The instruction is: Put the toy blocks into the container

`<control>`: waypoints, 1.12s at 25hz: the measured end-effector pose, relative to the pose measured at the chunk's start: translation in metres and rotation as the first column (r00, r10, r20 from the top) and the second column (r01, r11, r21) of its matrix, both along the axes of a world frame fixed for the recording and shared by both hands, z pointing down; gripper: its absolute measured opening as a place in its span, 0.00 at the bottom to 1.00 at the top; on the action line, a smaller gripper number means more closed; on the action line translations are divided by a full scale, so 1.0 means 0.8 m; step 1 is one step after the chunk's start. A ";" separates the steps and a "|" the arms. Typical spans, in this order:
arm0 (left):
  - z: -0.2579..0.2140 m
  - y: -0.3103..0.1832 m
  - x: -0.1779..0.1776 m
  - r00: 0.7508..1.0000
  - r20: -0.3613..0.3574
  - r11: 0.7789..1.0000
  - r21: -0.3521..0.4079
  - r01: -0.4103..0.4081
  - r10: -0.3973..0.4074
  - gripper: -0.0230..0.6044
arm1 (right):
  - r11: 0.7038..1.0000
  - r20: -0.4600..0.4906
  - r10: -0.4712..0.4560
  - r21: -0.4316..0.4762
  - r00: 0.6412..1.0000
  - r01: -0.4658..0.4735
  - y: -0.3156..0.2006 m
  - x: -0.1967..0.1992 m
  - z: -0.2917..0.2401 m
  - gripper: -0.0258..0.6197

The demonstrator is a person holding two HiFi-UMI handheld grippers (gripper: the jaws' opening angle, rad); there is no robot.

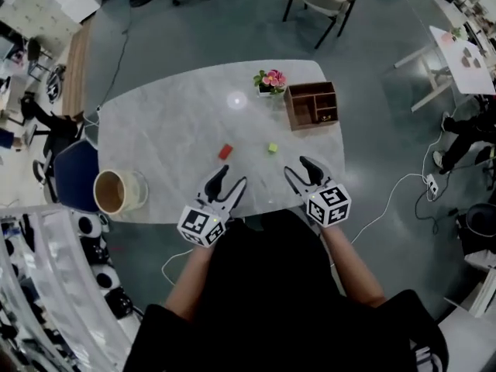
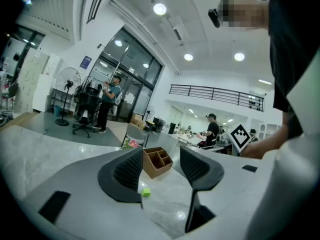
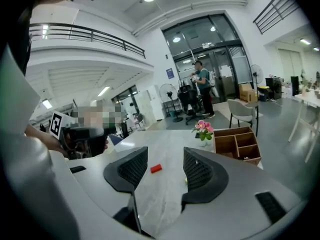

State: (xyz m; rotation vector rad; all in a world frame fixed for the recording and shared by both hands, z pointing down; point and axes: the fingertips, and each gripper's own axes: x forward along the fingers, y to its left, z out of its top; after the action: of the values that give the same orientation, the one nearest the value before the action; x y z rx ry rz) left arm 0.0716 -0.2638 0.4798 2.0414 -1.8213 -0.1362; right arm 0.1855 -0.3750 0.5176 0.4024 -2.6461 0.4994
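Observation:
A red block (image 1: 225,151) and a small green block (image 1: 273,148) lie apart on the white marble table (image 1: 170,122). The wooden compartment box (image 1: 312,105) stands at the table's far right. My left gripper (image 1: 231,179) hovers near the front edge, jaws open and empty; its view shows the green block (image 2: 145,192) low by the left jaw and the box (image 2: 157,162) between the jaws. My right gripper (image 1: 301,167) is open and empty too, just right of the left one. In its view the red block (image 3: 156,168) lies ahead between the jaws and the box (image 3: 238,145) to the right.
A pot of pink flowers (image 1: 270,81) stands beside the box. A round tan bucket (image 1: 116,191) sits at the table's near left corner, next to a blue chair (image 1: 75,175). Chairs, desks and people stand farther off in the room.

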 end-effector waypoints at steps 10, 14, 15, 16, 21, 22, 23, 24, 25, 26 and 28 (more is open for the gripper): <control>0.036 0.001 0.024 0.973 -0.013 0.969 -0.090 0.230 -0.232 0.37 | 0.962 -0.104 -0.268 0.017 0.958 0.271 -0.049 -0.027 0.078 0.34; 0.044 -0.002 0.032 0.961 -0.046 0.958 -0.104 0.266 -0.272 0.37 | 0.942 -0.151 -0.336 -0.042 0.930 0.333 -0.052 -0.040 0.117 0.36; 0.048 -0.005 0.029 0.958 -0.054 0.956 -0.105 0.274 -0.280 0.37 | 0.938 -0.163 -0.347 -0.050 0.924 0.343 -0.055 -0.045 0.127 0.36; 0.052 -0.007 0.027 0.956 -0.059 0.954 -0.107 0.280 -0.288 0.37 | 0.933 -0.177 -0.359 -0.056 0.916 0.355 -0.056 -0.050 0.139 0.37; 0.076 -0.012 0.026 0.945 -0.072 0.942 -0.133 0.308 -0.319 0.37 | 0.891 -0.273 -0.450 -0.071 0.850 0.449 -0.049 -0.063 0.202 0.37; 0.080 -0.013 0.025 0.942 -0.077 0.939 -0.138 0.315 -0.328 0.37 | 0.881 -0.293 -0.468 -0.075 0.834 0.468 -0.047 -0.066 0.214 0.37; 0.084 -0.014 0.025 0.938 -0.083 0.936 -0.142 0.323 -0.336 0.37 | 0.872 -0.312 -0.482 -0.079 0.819 0.484 -0.046 -0.067 0.225 0.37; 0.088 -0.014 0.024 0.935 -0.088 0.933 -0.145 0.329 -0.343 0.37 | 0.865 -0.327 -0.493 -0.083 0.806 0.495 -0.045 -0.069 0.235 0.37; 0.090 -0.014 0.023 0.933 -0.090 0.931 -0.147 0.334 -0.348 0.37 | 0.860 -0.340 -0.500 -0.087 0.796 0.502 -0.045 -0.071 0.244 0.37; 0.092 -0.015 0.022 0.931 -0.089 0.929 -0.148 0.338 -0.353 0.37 | 0.857 -0.351 -0.505 -0.092 0.788 0.508 -0.046 -0.073 0.253 0.37; 0.093 -0.015 0.017 0.928 -0.081 0.925 -0.149 0.350 -0.364 0.37 | 0.851 -0.371 -0.514 -0.105 0.773 0.515 -0.047 -0.078 0.270 0.37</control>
State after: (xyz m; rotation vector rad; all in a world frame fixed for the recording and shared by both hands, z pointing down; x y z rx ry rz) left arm 0.0853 -0.2754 0.5539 1.5653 -2.0582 -0.2164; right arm 0.1230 -0.4129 0.7334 -0.2200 -2.2291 0.2058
